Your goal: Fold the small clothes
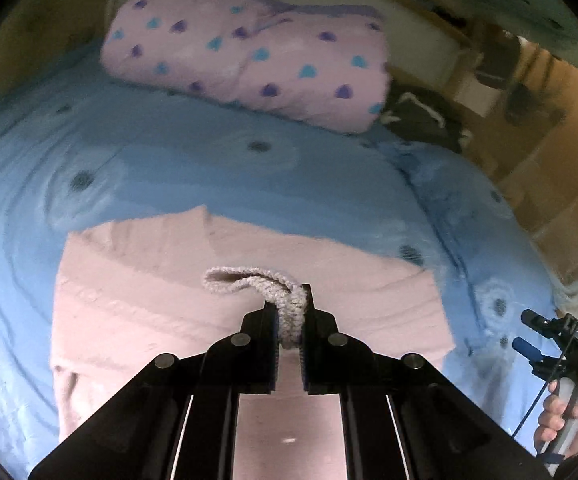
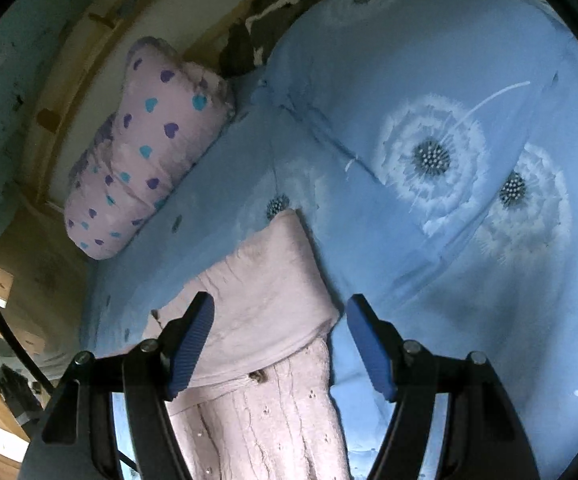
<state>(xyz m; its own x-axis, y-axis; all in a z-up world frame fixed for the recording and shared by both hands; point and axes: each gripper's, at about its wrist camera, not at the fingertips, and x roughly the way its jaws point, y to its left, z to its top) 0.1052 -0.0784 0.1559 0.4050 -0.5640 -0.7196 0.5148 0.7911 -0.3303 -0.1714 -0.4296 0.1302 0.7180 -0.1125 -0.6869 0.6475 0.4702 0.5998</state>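
Garment under inspection: a pale pink knit piece [image 1: 209, 280] lying on my bed's blue dandelion-print cover [image 1: 169, 168], seen from both wrist cameras. My left gripper [image 1: 289, 312] has its jaws pressed together on a ribbed knit edge [image 1: 257, 284] of paler, greyish-white yarn; that edge loops out to the left of the fingertips and is lifted clear of the flat pink fabric below it. Whether this ribbed piece is a cuff or a hem I cannot tell. My right gripper [image 2: 279, 344] stands with its blue-padded fingers [image 2: 193, 344] well apart, one on each side of the pink garment, with neither pad pressing on the cloth. In the right wrist view the garment shows a folded upper part [image 2: 273, 272] laid over a narrower ribbed length [image 2: 265, 420] that runs down between the gripper's arms. A pink pillow [image 1: 249, 52] printed with purple and turquoise hearts lies at the far end of the bed, well apart from the garment, with a dark cloth [image 1: 421, 120] beside it. In the left wrist view, my right hand [image 1: 565, 420] holds the other tool's handle at the picture's lower right edge.
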